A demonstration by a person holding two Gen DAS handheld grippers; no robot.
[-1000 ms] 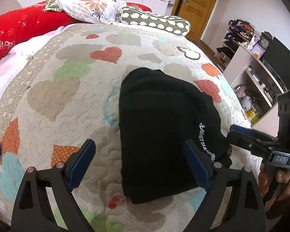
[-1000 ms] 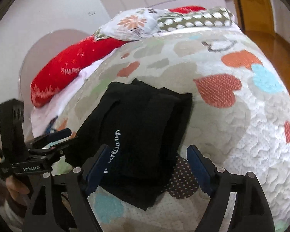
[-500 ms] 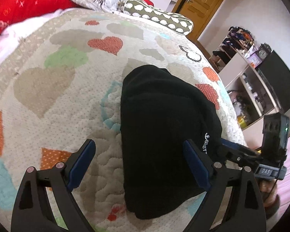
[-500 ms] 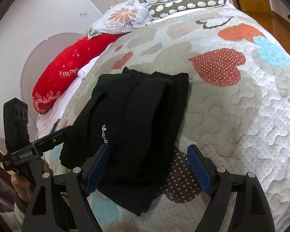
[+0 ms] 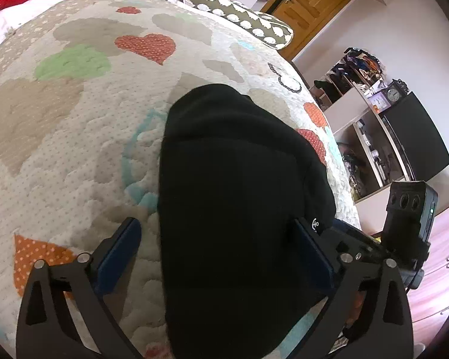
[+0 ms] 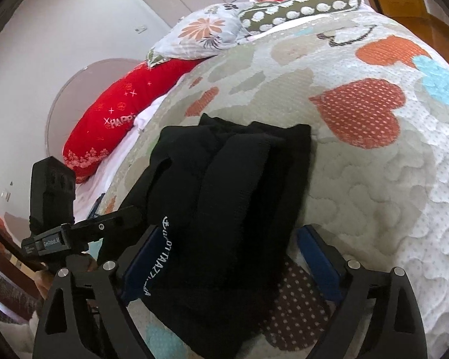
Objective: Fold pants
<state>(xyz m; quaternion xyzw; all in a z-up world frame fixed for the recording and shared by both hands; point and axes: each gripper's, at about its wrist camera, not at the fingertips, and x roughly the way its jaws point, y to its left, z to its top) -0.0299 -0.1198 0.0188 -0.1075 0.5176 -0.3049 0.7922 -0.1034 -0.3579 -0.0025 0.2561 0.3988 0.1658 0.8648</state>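
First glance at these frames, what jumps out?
The black pants, folded into a bundle, lie on the heart-patterned quilt in the middle of both views. The left gripper and right gripper straddle the bundle's near end, jaws opening. A red pillow lies at the bedhead.

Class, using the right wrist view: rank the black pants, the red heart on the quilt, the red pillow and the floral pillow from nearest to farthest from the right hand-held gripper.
1. Black pants: between the opening jaws of the right hand-held gripper.
2. Red heart: upper right, on the quilt.
3. Red pillow: upper left, beyond the quilt's edge.
4. Floral pillow: top centre, at the head of the bed.
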